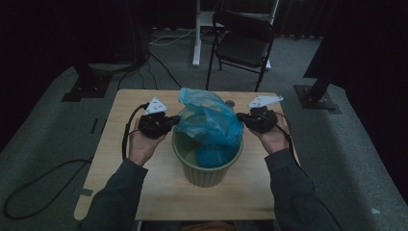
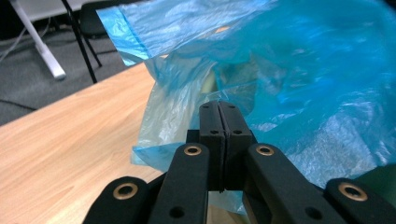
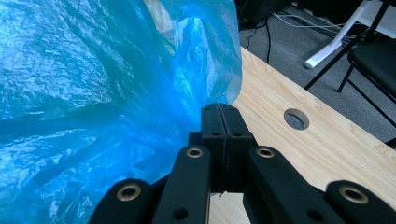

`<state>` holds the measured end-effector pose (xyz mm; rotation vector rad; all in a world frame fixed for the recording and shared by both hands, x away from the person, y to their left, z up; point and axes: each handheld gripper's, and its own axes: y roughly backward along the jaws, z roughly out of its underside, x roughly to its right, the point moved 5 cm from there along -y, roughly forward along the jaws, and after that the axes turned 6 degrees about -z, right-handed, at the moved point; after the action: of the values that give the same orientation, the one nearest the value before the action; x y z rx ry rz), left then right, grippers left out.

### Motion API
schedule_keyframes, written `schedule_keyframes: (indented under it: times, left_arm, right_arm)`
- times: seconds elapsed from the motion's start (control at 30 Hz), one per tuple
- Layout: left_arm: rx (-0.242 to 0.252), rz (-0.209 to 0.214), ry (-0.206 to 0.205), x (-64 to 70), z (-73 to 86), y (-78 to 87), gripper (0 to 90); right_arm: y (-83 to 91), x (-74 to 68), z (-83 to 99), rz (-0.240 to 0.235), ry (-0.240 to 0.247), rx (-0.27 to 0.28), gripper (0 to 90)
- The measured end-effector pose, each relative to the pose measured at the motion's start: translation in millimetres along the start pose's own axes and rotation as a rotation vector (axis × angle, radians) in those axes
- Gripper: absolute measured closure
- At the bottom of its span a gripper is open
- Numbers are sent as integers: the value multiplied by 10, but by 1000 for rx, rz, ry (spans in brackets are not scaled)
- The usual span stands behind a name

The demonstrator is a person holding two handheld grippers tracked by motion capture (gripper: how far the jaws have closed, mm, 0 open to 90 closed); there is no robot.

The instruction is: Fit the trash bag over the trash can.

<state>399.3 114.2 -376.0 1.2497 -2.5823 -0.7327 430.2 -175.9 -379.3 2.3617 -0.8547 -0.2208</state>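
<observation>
A thin blue plastic bag (image 1: pixel 209 120) rises out of a pale green round bin (image 1: pixel 207 175) in the middle of the wooden table (image 1: pixel 120 183). Its lower part hangs inside the bin. My left gripper (image 1: pixel 174 119) is at the bag's left edge and my right gripper (image 1: pixel 239 117) at its right edge, both just above the rim. In the left gripper view the jaws (image 2: pixel 218 109) are pressed together against the bag film (image 2: pixel 303 84). In the right gripper view my gripper (image 3: pixel 218 112) is likewise shut at the bag's side (image 3: pixel 93 93).
A round hole (image 3: pixel 296 119) is cut in the tabletop behind the bag. A black folding chair (image 1: pixel 243 43) and a white desk leg (image 1: pixel 196 33) stand beyond the table's far edge. Cables lie on the grey carpet at the left.
</observation>
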Motion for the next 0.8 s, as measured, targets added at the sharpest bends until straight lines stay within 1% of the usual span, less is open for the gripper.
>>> schedule_keyframes:
  times: [0.03,0.07,0.1,0.17,0.23,0.27,0.3,0.37,0.4,0.43,0.57,0.6,0.63,0.67,0.7,0.73,0.77,0.8]
  left_arm:
    - [9,0,-9,19,2,42,894]
    - [22,7,-20,55,17,117,895]
    - [22,7,-20,55,17,117,895]
    - [34,13,-32,106,51,194,895]
    - [39,21,-52,181,128,291,895]
    - [39,21,-52,181,128,291,896]
    - [37,25,-56,204,160,314,896]
    - [29,25,-68,245,224,350,895]
    - [25,31,-69,280,285,375,895]
    - [25,31,-69,280,285,375,895]
    - [23,43,-73,362,395,415,895]
    - [25,45,-71,390,439,432,895]
    - [25,45,-71,390,439,432,895]
    - [35,54,-61,405,458,450,896]
    - [41,59,-54,418,473,469,896]
    - [48,50,-58,448,498,511,895]
    - [48,50,-58,448,498,511,895]
    - [52,55,-53,473,525,552,895]
  right_arm:
    - [9,-6,13,0,-1,2,900]
    - [27,-13,36,-7,-6,6,899]
    - [27,-13,36,-7,-6,6,899]
    - [52,-20,69,-16,-14,13,899]
    - [104,-39,129,-39,-35,34,899]
    - [124,-48,152,-47,-42,43,899]
    - [124,-48,152,-47,-42,43,899]
    - [179,-86,227,-62,-55,55,899]
    - [195,-98,251,-65,-55,57,899]
    - [195,-98,251,-65,-55,57,899]
    - [249,-138,345,-77,-67,65,899]
    - [271,-153,393,-95,-82,68,899]
    - [271,-153,393,-95,-82,68,899]
    - [280,-164,446,-109,-93,66,899]
    - [280,-164,446,-109,-93,66,899]
    - [287,-180,501,-125,-105,61,899]
    - [287,-180,501,-125,-105,61,899]
    - [292,-198,547,-143,-116,60,899]
